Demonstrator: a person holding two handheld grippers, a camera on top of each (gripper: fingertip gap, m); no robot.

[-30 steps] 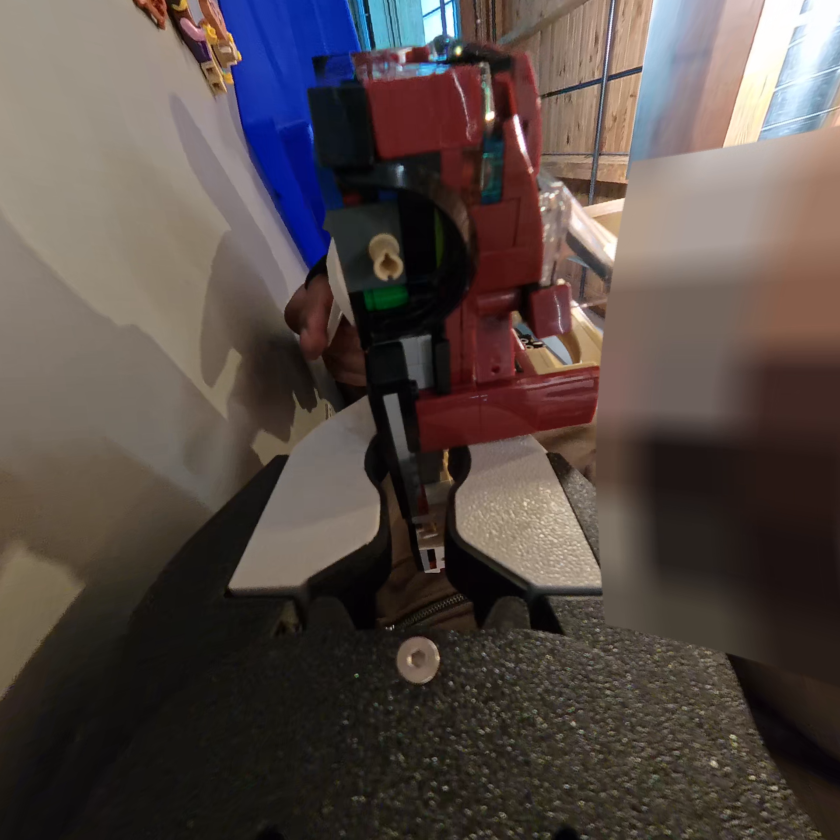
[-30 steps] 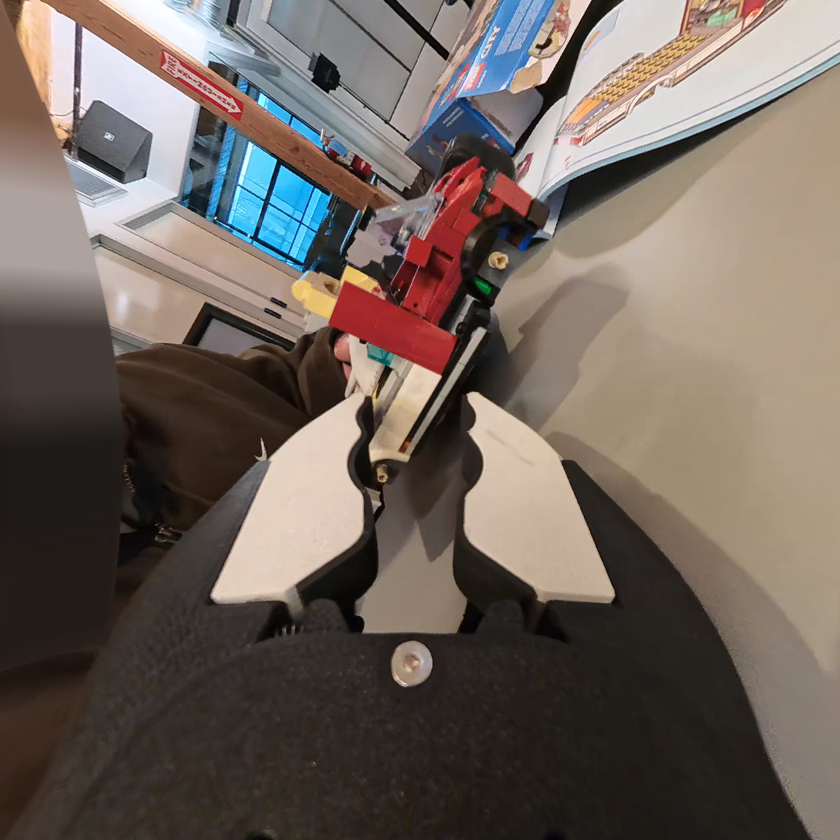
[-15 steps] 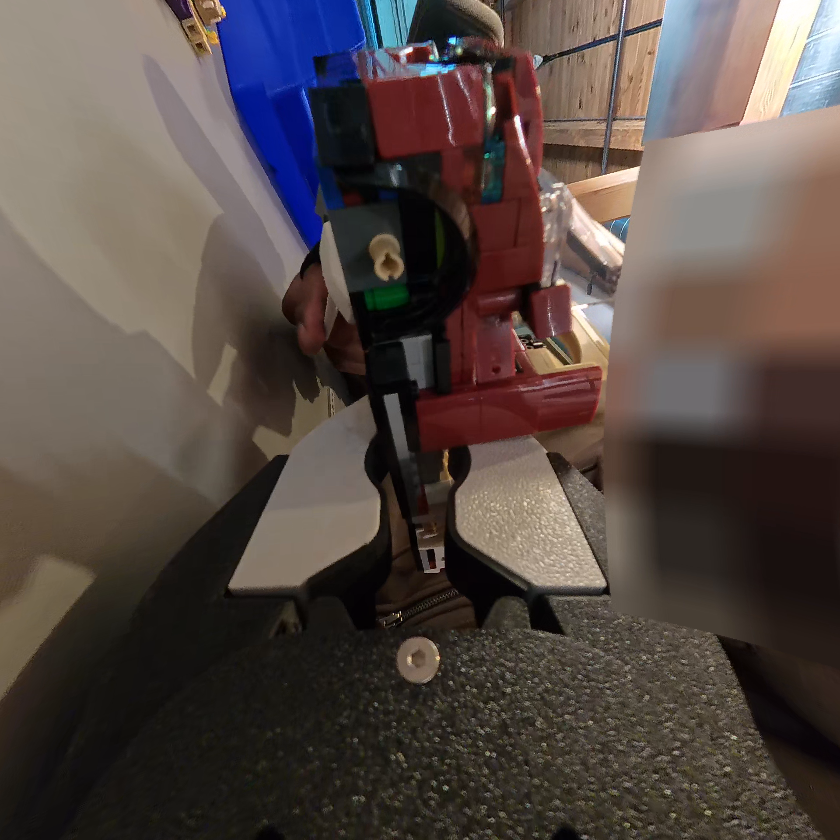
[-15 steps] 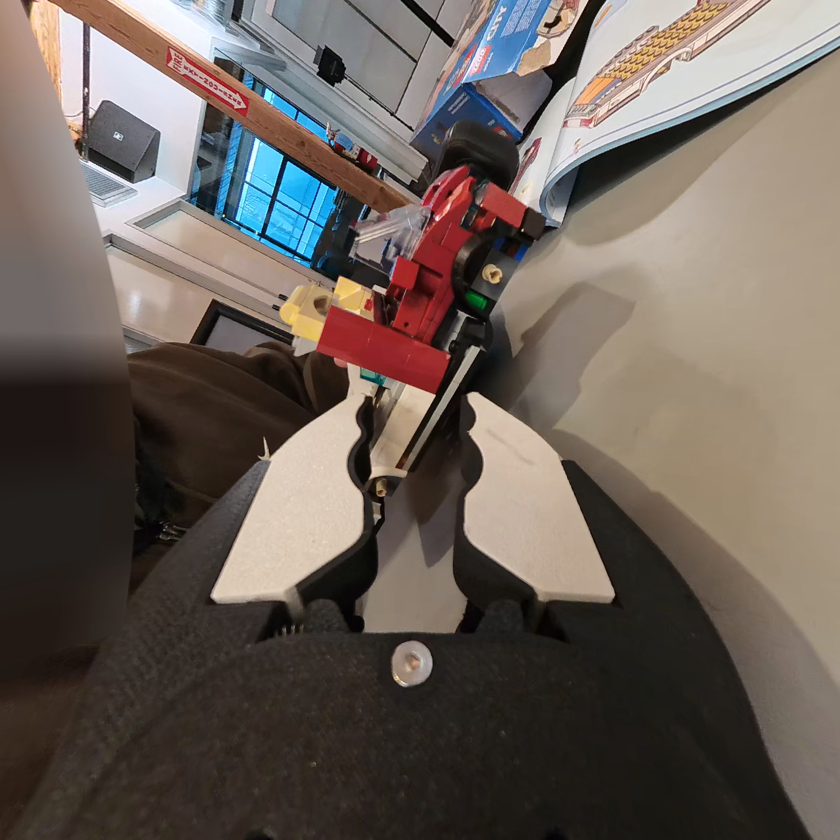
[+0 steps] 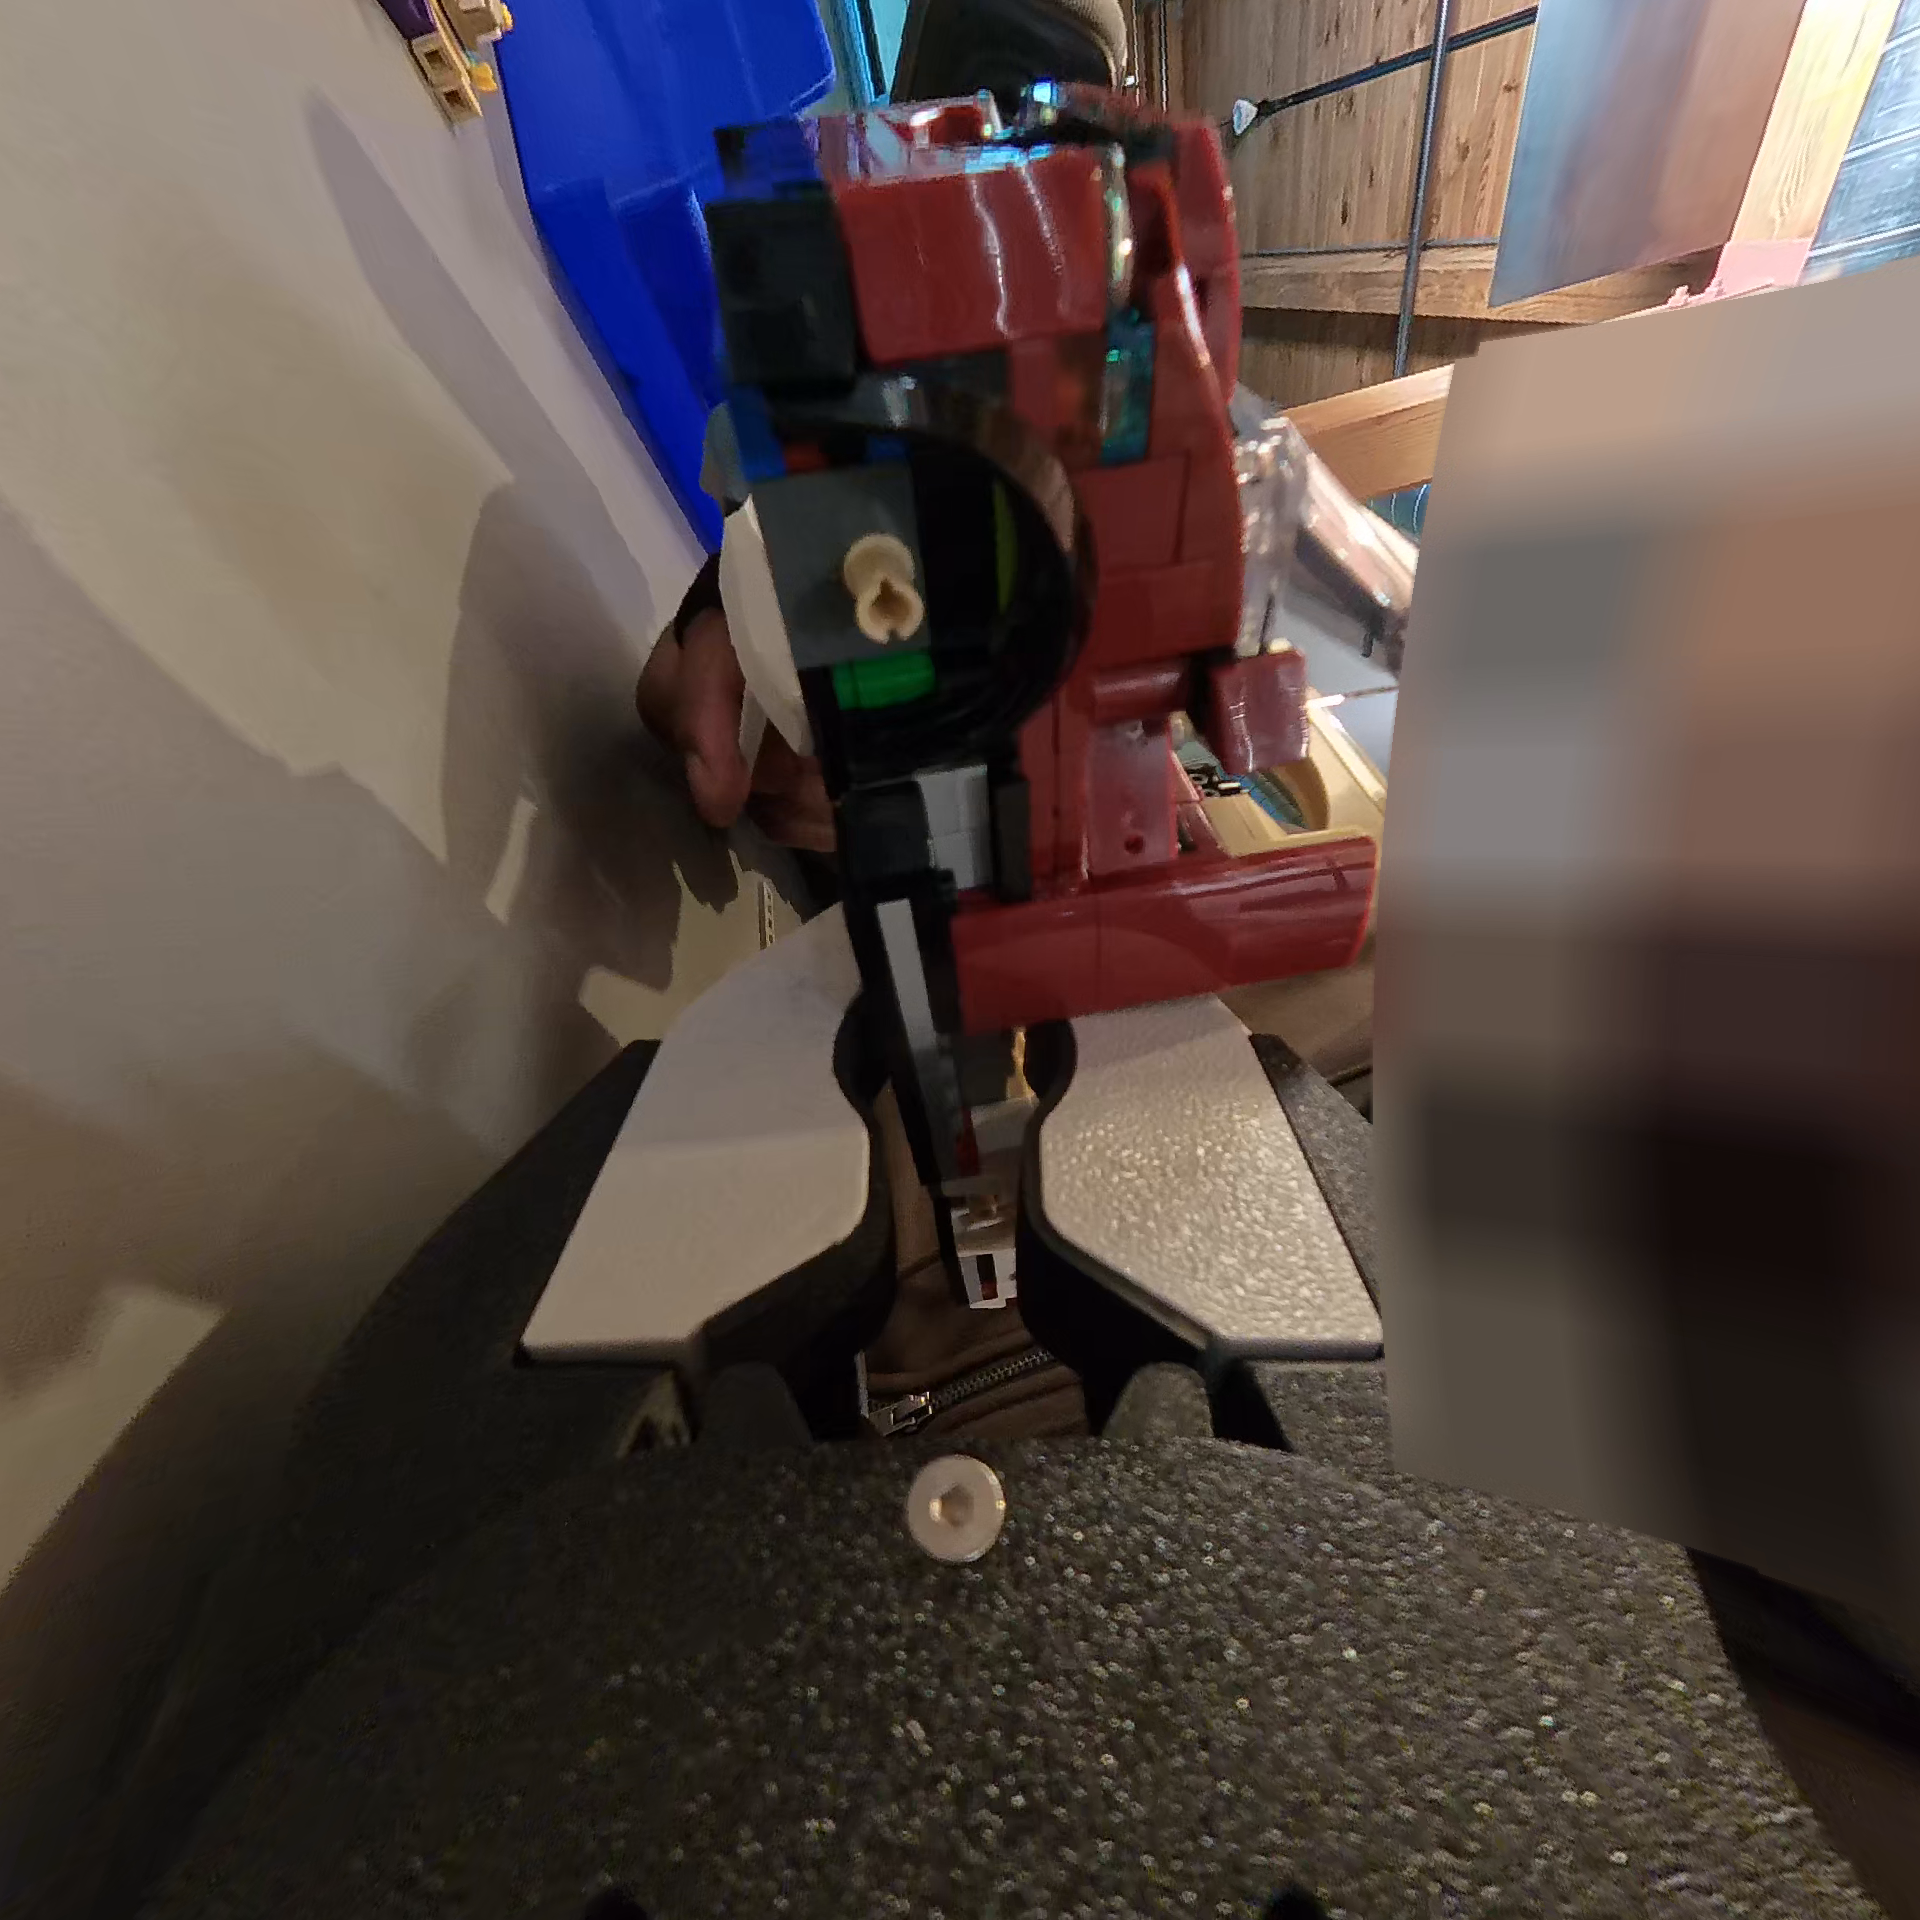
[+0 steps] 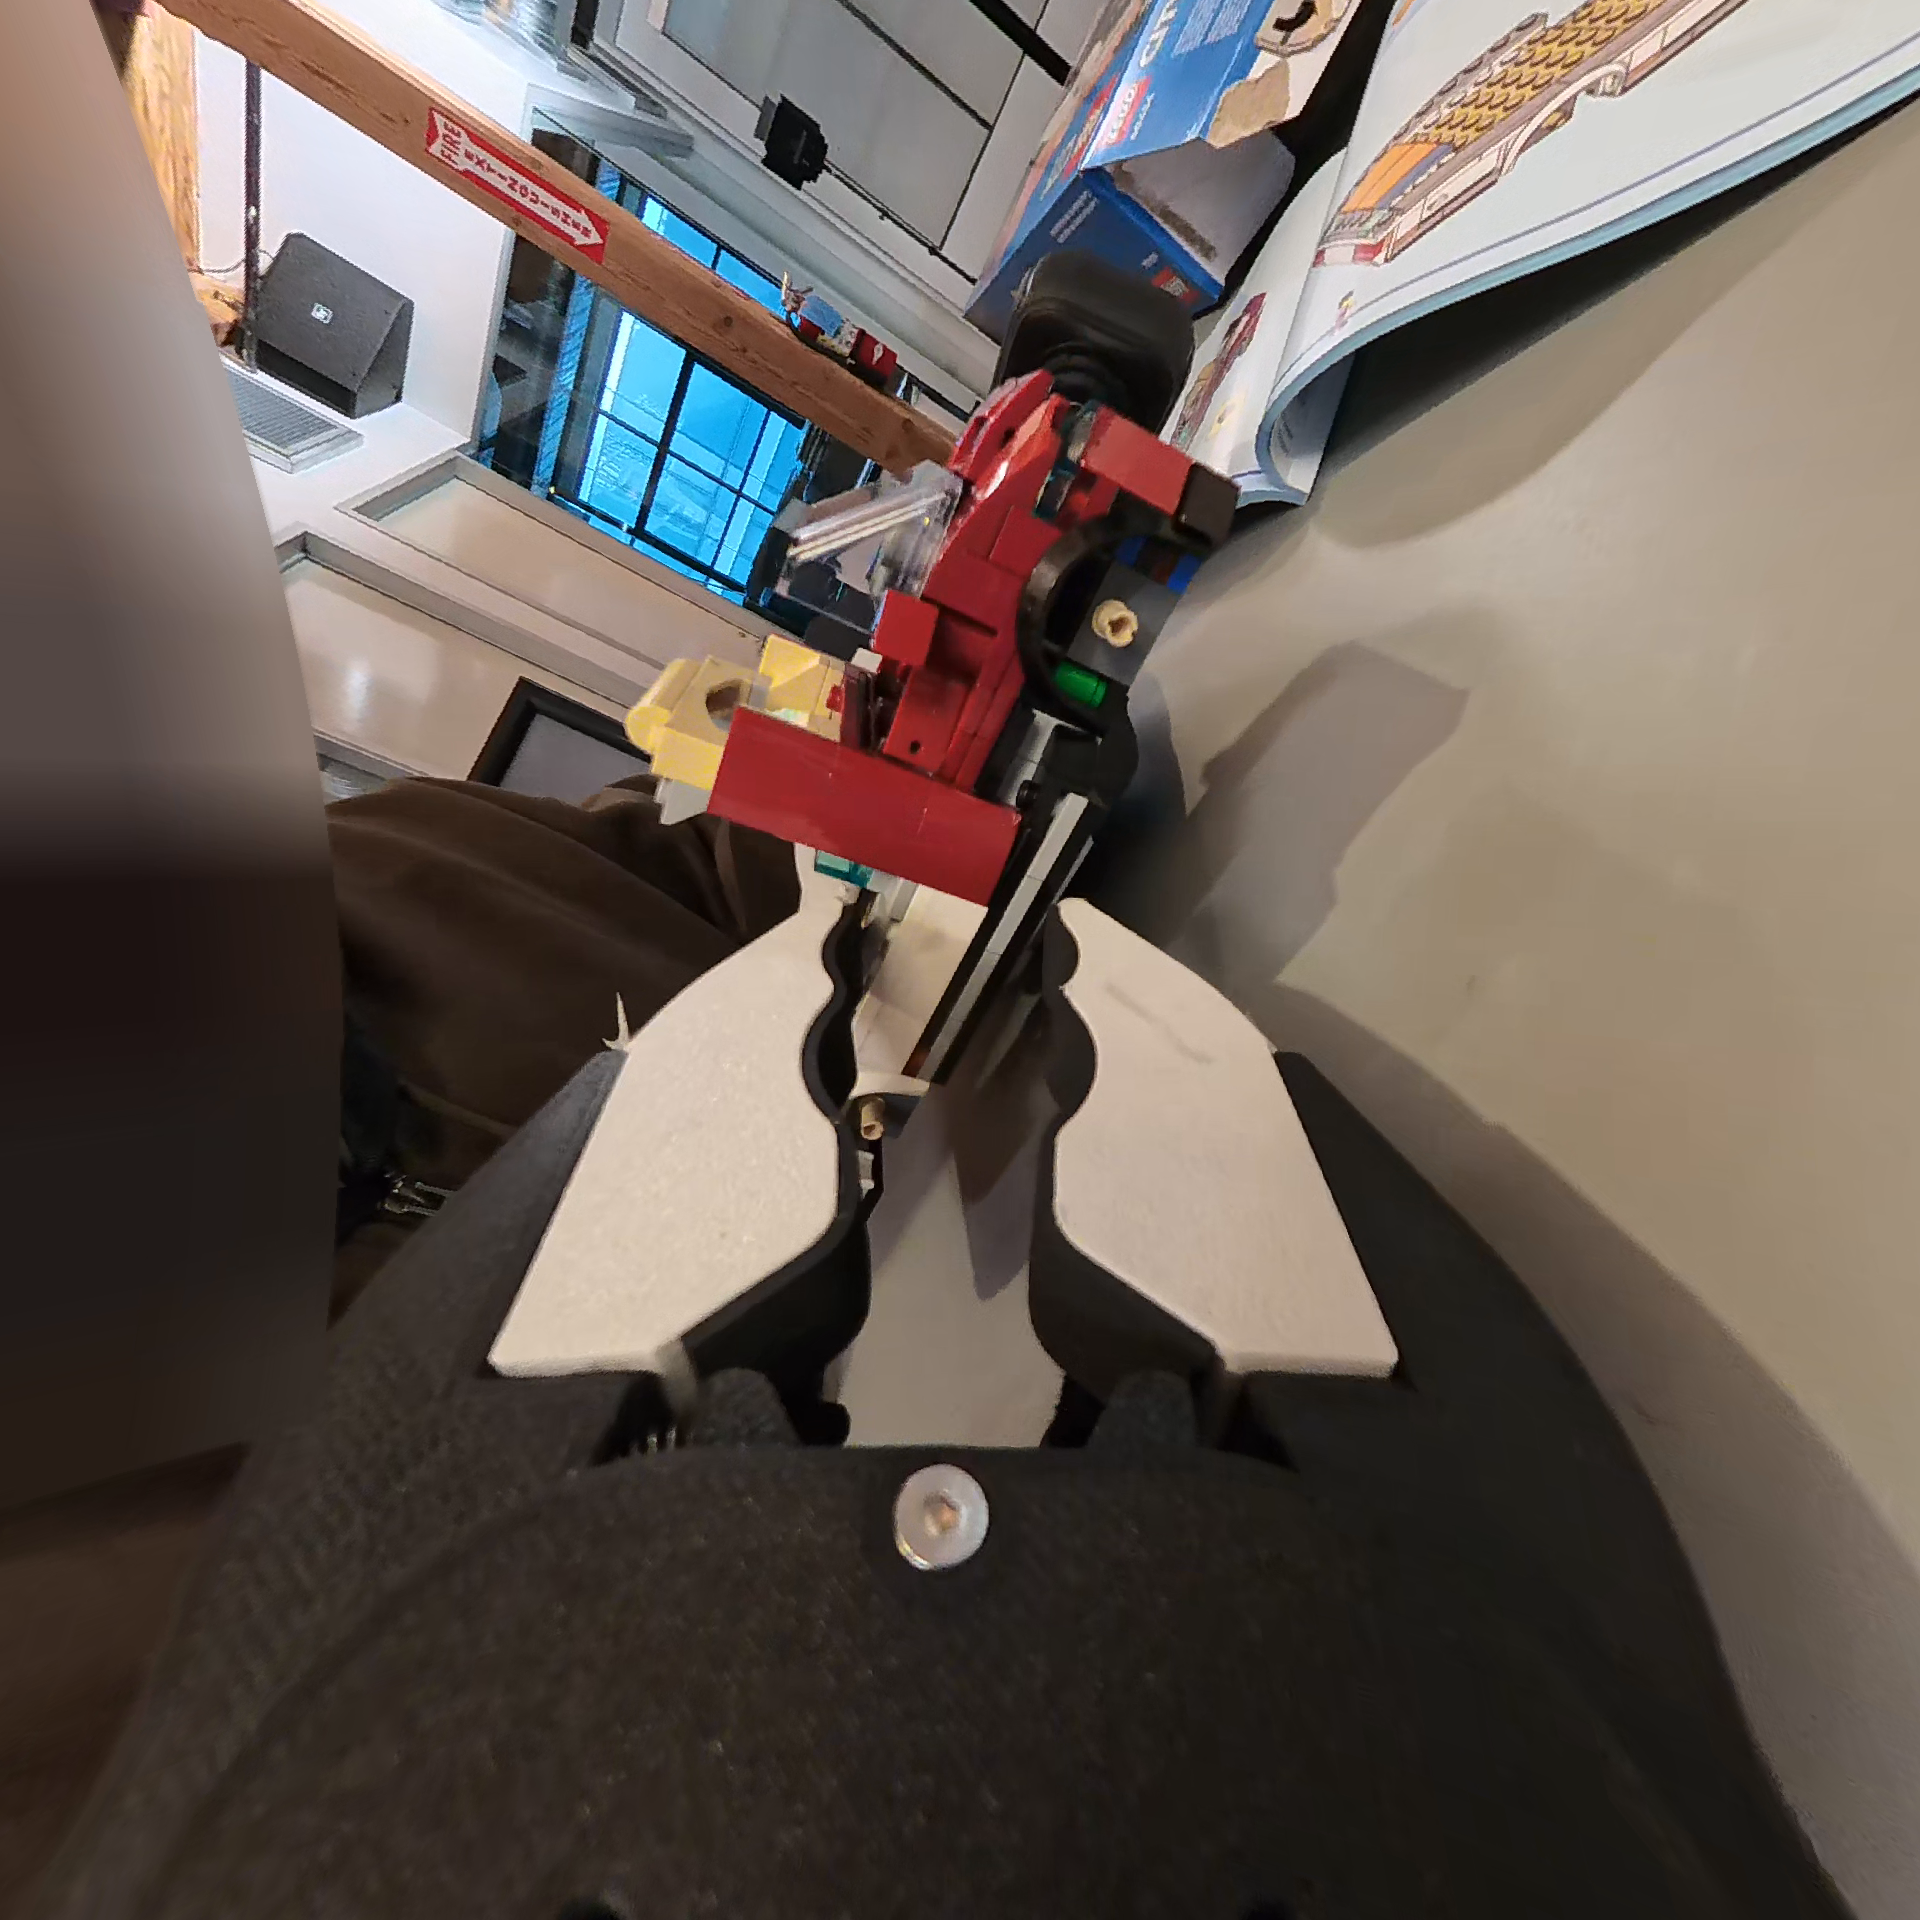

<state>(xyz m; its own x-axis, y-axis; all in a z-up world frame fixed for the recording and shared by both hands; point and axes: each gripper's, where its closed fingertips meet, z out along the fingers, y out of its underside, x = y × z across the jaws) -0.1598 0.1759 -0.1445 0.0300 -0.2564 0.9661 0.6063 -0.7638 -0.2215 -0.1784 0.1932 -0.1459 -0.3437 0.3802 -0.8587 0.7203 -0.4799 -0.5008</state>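
Observation:
A dark red brick-built car model (image 5: 1039, 260) with a black chassis, a wheel arch and a tan axle pin stands on end between my left gripper's (image 5: 956, 997) fingers. Both pads press on its black and grey chassis, so the left gripper is shut on it. The same model (image 6: 862, 800) also sits in my right gripper (image 6: 951, 925). There the left pad lies against its white near end and the right fingertip (image 6: 1081, 956) against the black chassis edge. A hand (image 5: 696, 707) with a white part shows behind the model.
The grey table (image 5: 260, 520) is beside both grippers and also shows in the right wrist view (image 6: 1558, 831). A blue bin (image 5: 623, 208) and small loose bricks (image 5: 452, 52) lie on it. An open instruction booklet (image 6: 1558, 156) and a blue box (image 6: 1132, 177) lie farther off. A brown sleeve (image 6: 520, 935) is close by.
The right gripper's fingers have closed a little onto the model, which shifted slightly in that view. The left gripper's hold has not changed.

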